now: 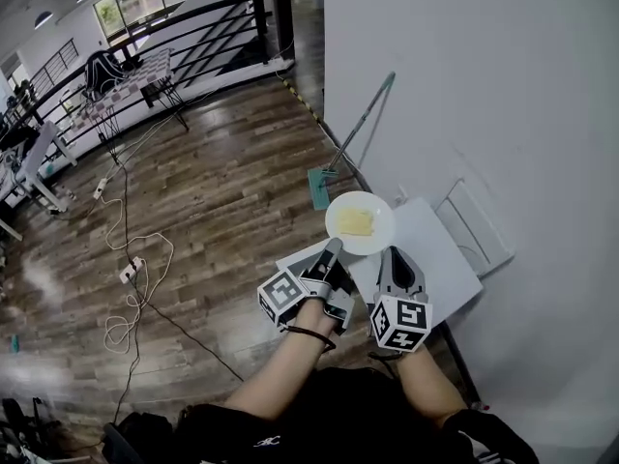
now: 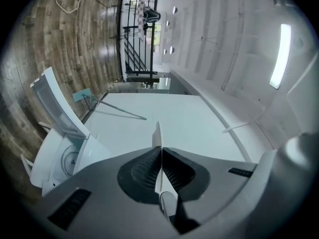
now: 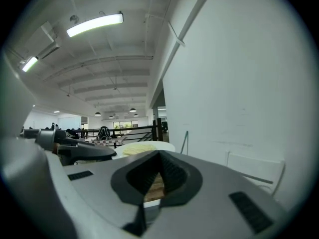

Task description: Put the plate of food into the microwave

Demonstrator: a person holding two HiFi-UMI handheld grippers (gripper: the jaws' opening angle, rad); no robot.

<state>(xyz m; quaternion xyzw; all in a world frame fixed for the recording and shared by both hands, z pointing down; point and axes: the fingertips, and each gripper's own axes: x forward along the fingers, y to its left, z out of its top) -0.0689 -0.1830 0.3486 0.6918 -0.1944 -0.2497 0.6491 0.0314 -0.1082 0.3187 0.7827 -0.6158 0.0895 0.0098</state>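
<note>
my left gripper (image 1: 335, 247) (image 2: 158, 151) is clamped tight on the near-left rim of the white plate (image 1: 377, 235) (image 2: 157, 133), which i see edge-on between its pads, and it holds the plate level in the air with the yellow food (image 1: 356, 222) on it. my right gripper (image 1: 392, 254) (image 3: 159, 156) has its jaws together with nothing between them, its tips at the plate's near-right rim (image 3: 167, 144), though i cannot tell whether they touch it. the plate hangs over the far-left corner of the white microwave (image 1: 426, 249) (image 2: 65, 153), whose door (image 1: 474, 225) (image 2: 55, 103) stands open by the wall.
</note>
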